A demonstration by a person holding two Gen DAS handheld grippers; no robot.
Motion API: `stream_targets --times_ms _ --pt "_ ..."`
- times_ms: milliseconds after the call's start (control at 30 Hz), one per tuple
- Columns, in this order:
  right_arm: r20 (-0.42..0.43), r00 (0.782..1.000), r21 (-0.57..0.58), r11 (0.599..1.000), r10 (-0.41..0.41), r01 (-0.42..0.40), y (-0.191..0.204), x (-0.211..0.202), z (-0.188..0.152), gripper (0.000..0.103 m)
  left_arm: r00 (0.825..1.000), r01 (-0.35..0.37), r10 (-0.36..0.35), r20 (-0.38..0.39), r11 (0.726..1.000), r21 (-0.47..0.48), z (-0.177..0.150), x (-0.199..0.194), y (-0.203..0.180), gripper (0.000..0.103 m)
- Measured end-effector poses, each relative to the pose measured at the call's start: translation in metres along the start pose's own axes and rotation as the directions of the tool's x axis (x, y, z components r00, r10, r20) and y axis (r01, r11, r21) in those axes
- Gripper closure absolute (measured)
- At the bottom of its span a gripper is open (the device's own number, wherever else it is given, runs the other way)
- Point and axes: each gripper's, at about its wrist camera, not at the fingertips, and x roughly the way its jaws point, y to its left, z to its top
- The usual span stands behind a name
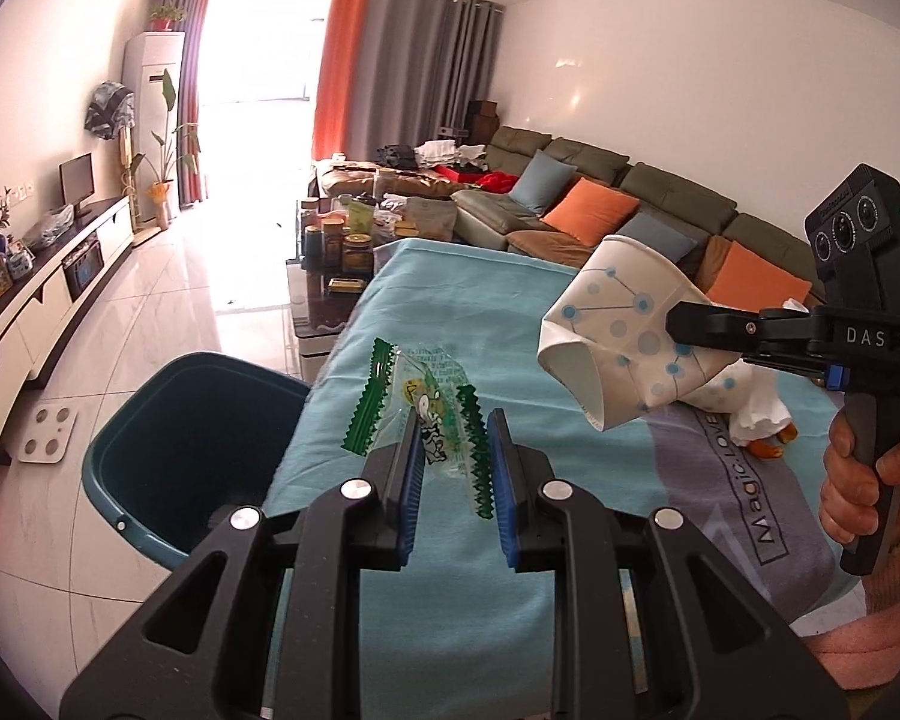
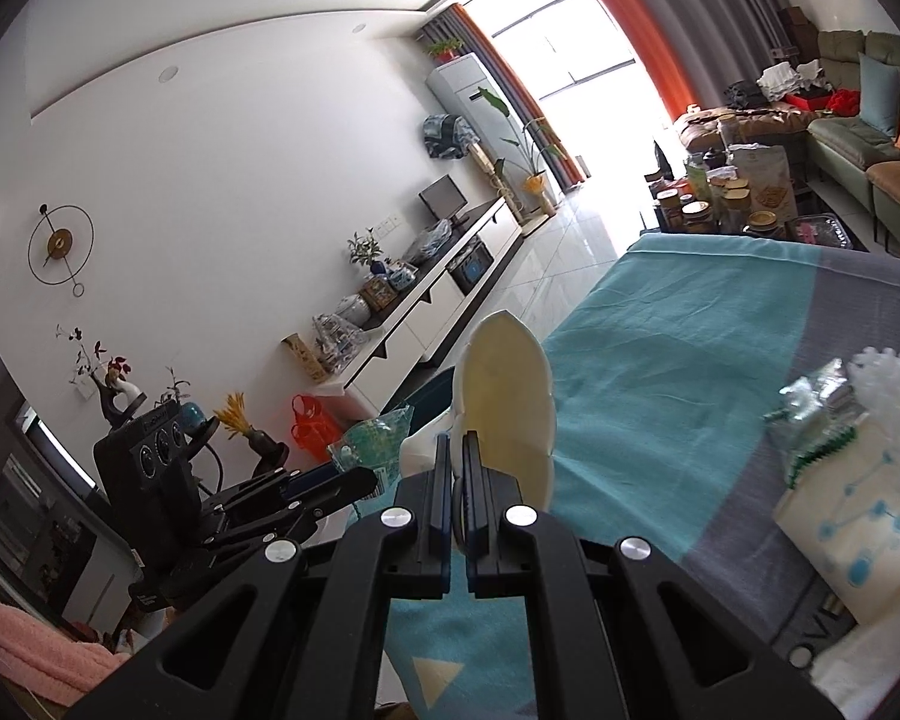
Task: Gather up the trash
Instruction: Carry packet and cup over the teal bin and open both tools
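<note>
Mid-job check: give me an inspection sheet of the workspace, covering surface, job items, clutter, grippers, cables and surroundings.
Surface: table under a teal and grey blanket.
Job's things: squashed paper cup held in the air; clear and green snack wrapper between the left fingers; dark teal bin on the floor at the table's left edge; more paper cup, wrapper and tissue trash lying on the blanket.
Clutter: small orange item beside the tissue.
Grippers: left gripper is partly open around the wrapper, grip unclear; right gripper is shut on the cup.
Cables: nothing seen.
Surroundings: sofa with cushions, crowded coffee table, TV console, bright window.
</note>
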Motion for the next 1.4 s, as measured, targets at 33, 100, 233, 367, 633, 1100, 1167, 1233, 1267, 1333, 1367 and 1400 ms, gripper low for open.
stream_targets --times_ms 33,100,233,367,633,1100,1167,1233,1267,1333,1367,1400 --pt "-0.005 1.0 0.0 1.0 0.006 -0.006 0.0 0.004 0.0 0.101 1.0 -0.005 0.005 0.0 1.0 -0.002 0.0 -0.001 0.004 0.082" --pt "-0.017 1.0 -0.003 1.0 0.016 -0.016 0.004 0.011 0.001 0.101 1.0 -0.021 0.021 0.003 1.0 -0.007 0.001 -0.003 0.01 0.082" --pt "-0.033 0.999 -0.01 0.999 0.034 -0.034 0.011 0.024 0.004 0.101 0.999 -0.044 0.044 0.01 0.999 -0.02 0.003 -0.008 0.022 0.082" --pt "-0.042 0.998 -0.022 0.999 0.045 -0.046 0.019 0.034 0.007 0.101 0.997 -0.072 0.072 0.016 0.997 -0.029 0.004 -0.013 0.033 0.082" --pt "-0.065 0.996 -0.038 0.997 0.063 -0.065 0.031 0.054 0.019 0.101 0.992 -0.122 0.123 0.019 0.991 -0.046 0.009 -0.022 0.058 0.082" --pt "-0.117 0.99 -0.045 0.995 0.079 -0.085 0.039 0.104 0.033 0.101 0.981 -0.193 0.194 -0.003 0.975 -0.107 0.01 -0.022 0.1 0.082" --pt "-0.125 0.989 -0.044 0.996 0.077 -0.084 0.04 0.109 0.032 0.101 0.979 -0.201 0.202 -0.007 0.973 -0.112 0.01 -0.02 0.104 0.082" --pt "-0.132 0.988 -0.048 0.995 0.075 -0.082 0.042 0.114 0.033 0.101 0.978 -0.207 0.207 -0.012 0.971 -0.117 0.01 -0.02 0.109 0.082" --pt "-0.136 0.988 -0.05 0.995 0.075 -0.082 0.042 0.117 0.033 0.101 0.977 -0.213 0.212 -0.015 0.97 -0.119 0.01 -0.02 0.111 0.082" --pt "-0.145 0.987 -0.057 0.995 0.073 -0.082 0.045 0.124 0.034 0.101 0.976 -0.219 0.218 -0.02 0.968 -0.122 0.009 -0.017 0.112 0.082" --pt "-0.149 0.986 -0.059 0.995 0.071 -0.08 0.045 0.128 0.035 0.101 0.974 -0.225 0.224 -0.023 0.966 -0.125 0.009 -0.016 0.115 0.082" --pt "-0.155 0.985 -0.06 0.995 0.072 -0.082 0.046 0.131 0.035 0.101 0.974 -0.228 0.226 -0.026 0.965 -0.128 0.008 -0.016 0.117 0.082"
